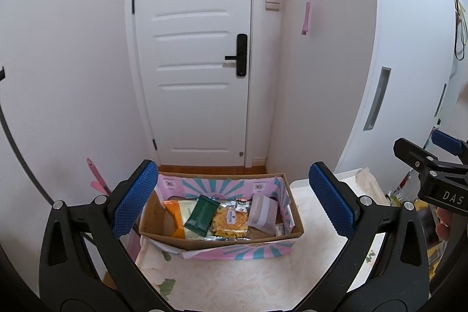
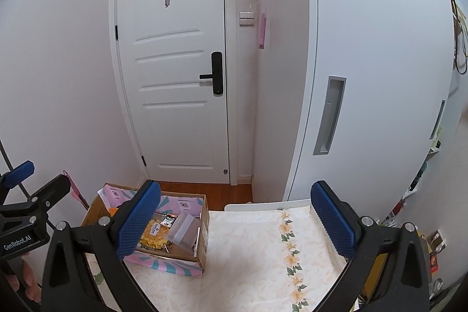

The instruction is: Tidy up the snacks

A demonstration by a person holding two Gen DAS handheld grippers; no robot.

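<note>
An open cardboard box (image 1: pixel 222 241) with pink and teal flaps stands on a table with a cream floral cloth (image 1: pixel 234 282). In it lie a dark green packet (image 1: pixel 201 214), a yellow snack bag (image 1: pixel 229 222), an orange and white packet (image 1: pixel 177 212) and a grey pouch (image 1: pixel 263 212). My left gripper (image 1: pixel 234 201) is open and empty, held above the table in front of the box. The box (image 2: pixel 201 239), the yellow bag (image 2: pixel 155 236) and the grey pouch (image 2: pixel 184 228) also show in the right wrist view. My right gripper (image 2: pixel 237 221) is open and empty, to the right of the box.
A white door (image 1: pixel 190 48) and wood floor (image 1: pixel 210 168) lie beyond the table. A white cabinet (image 2: pixel 365 78) stands to the right. Cluttered items (image 2: pixel 433 247) sit at the far right edge. A pink stick (image 1: pixel 98 177) leans left of the box.
</note>
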